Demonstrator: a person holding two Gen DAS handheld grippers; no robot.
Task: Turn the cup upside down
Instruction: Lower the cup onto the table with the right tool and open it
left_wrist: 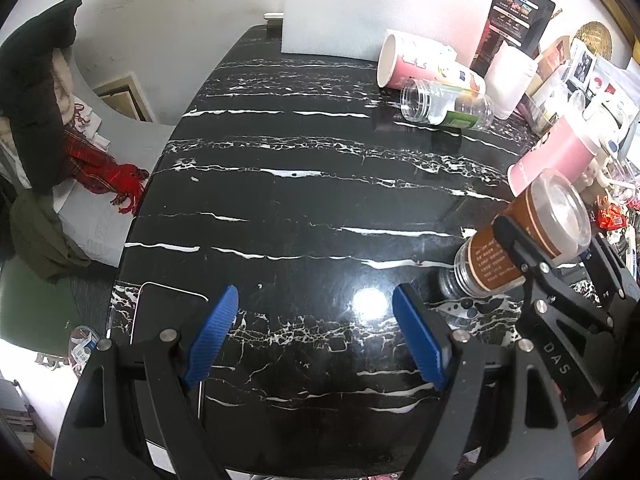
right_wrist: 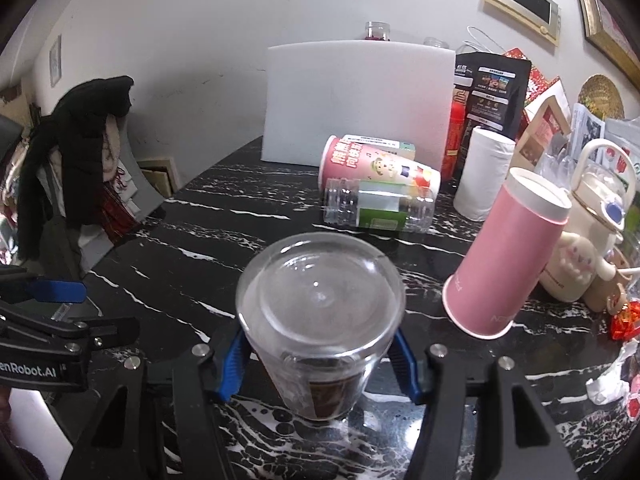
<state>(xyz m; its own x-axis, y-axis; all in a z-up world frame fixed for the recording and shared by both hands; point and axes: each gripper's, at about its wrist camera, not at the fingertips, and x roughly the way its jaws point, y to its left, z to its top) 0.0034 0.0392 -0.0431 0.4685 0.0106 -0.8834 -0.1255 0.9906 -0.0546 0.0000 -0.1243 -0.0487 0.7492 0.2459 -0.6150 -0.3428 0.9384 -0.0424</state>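
Observation:
The cup is a clear plastic cup with a brown printed sleeve (right_wrist: 320,320). It stands upside down, base up, its rim low over the black marble table (right_wrist: 200,248). My right gripper (right_wrist: 318,356) is shut on the cup's sides, blue pads on both flanks. In the left wrist view the cup (left_wrist: 520,240) appears tilted at the right, held by the right gripper (left_wrist: 560,272). My left gripper (left_wrist: 316,332) is open and empty above the table's near part (left_wrist: 300,200), over a dark phone (left_wrist: 160,320).
An upside-down pink paper cup (right_wrist: 508,256) stands right of the held cup. A pink printed cup (right_wrist: 376,164) and a clear bottle (right_wrist: 380,204) lie on their sides farther back. A paper roll (right_wrist: 484,172), white foam board (right_wrist: 356,100), bags and a kettle (right_wrist: 592,216) crowd the right.

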